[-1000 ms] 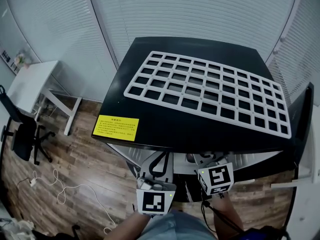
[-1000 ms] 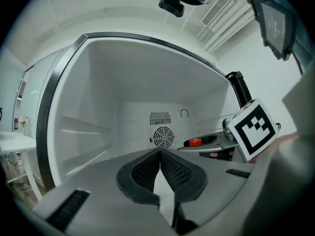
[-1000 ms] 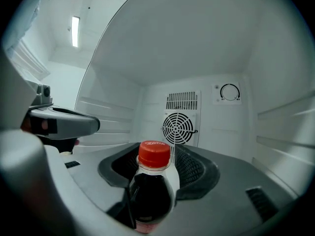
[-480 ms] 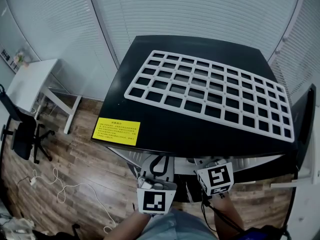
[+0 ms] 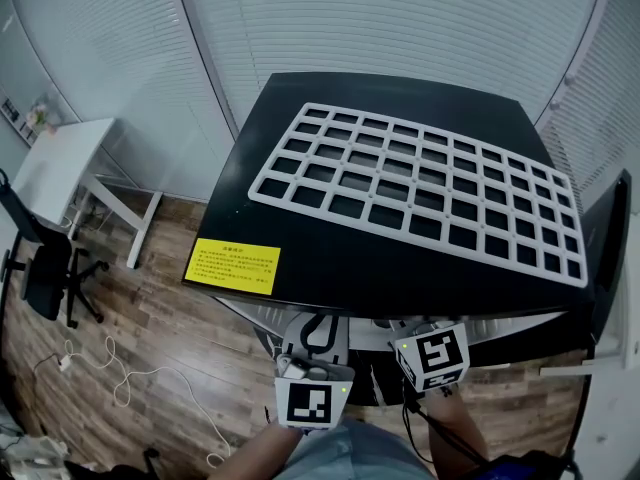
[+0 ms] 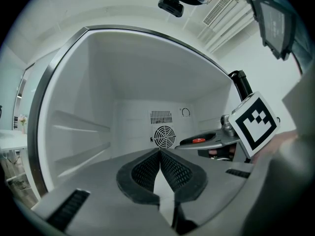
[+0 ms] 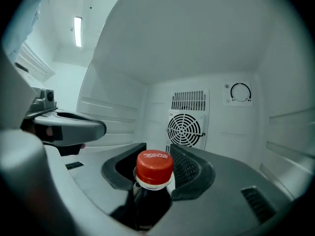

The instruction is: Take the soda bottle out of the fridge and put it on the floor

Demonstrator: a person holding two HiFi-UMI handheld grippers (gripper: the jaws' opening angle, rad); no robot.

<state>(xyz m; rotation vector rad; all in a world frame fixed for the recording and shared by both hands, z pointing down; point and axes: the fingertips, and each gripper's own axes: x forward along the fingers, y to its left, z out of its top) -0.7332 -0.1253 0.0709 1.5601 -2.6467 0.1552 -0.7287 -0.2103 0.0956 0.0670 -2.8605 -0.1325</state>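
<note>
In the fridge (image 7: pixel 211 58), the right gripper (image 7: pixel 156 149) has just been closing its jaws and now clasps the upright soda bottle (image 7: pixel 151 191) below its cap. The left gripper (image 6: pixel 160 154) is pinched together, empty. The grasp looks nearly done. Next it needs a level pull out, then lowering to the floor (image 5: pixel 150 328).

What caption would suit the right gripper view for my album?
Inside the white fridge, the right gripper has just been closing its jaws on a red-capped soda bottle.
</note>
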